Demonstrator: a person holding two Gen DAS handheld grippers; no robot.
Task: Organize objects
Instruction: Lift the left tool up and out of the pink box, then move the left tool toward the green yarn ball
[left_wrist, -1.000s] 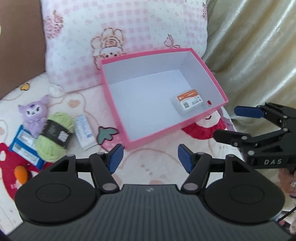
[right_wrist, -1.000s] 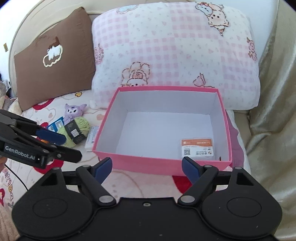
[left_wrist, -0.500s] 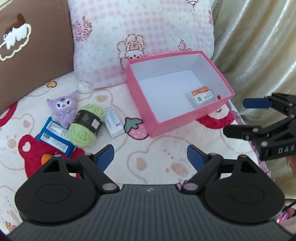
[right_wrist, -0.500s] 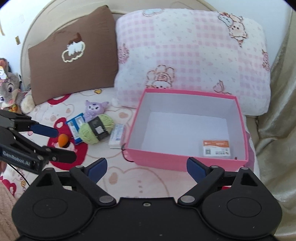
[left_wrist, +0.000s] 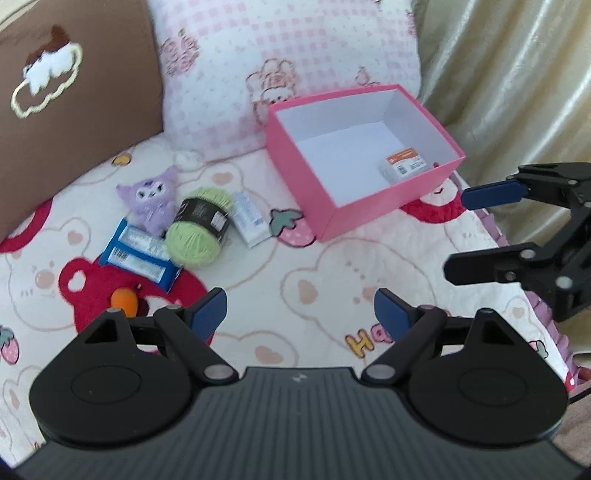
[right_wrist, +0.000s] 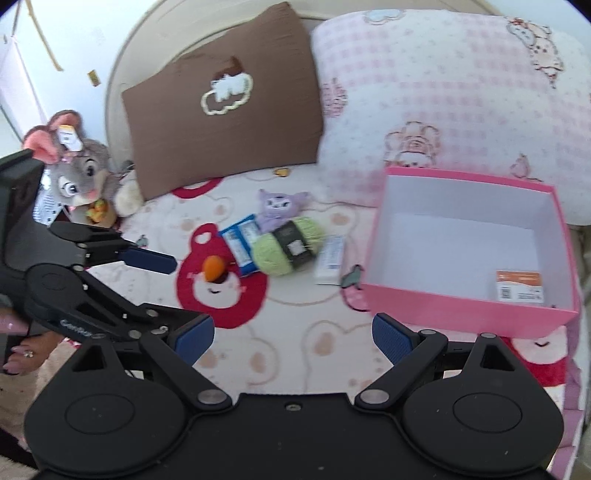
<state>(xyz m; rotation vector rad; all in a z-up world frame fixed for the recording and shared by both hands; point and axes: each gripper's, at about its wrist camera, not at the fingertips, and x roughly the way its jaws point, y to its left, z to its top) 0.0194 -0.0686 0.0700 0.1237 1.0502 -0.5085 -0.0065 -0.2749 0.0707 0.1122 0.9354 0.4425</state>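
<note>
- A bed spread with a bear-print blanket (left_wrist: 314, 266) fills the left wrist view, a brown pillow (left_wrist: 74, 110) and a pink checked pillow (left_wrist: 288, 62) propped at its head and a pale gold curtain (left_wrist: 517, 85) to the right.
- The left tongs (left_wrist: 300, 309) hang over bare blanket, spread wide and empty; the right tongs (left_wrist: 458, 232) enter from the right edge, also wide and empty.
- An open pink box (left_wrist: 391, 201) sits before the checked pillow, a small orange-and-white packet (left_wrist: 405, 166) in its near right corner.
- Left of the box lie a white tube (left_wrist: 250, 218), green yarn (left_wrist: 197, 232), a purple plush (left_wrist: 151, 199), a blue wrapper (left_wrist: 140, 254) and a small orange toy (left_wrist: 125, 301).
- In the right wrist view the right tongs (right_wrist: 293, 334) stand wide over the blanket, nothing between them.
- The left tongs (right_wrist: 184, 291) reach in from the left; a grey plush rabbit (right_wrist: 75, 173) sits beyond them.
</note>
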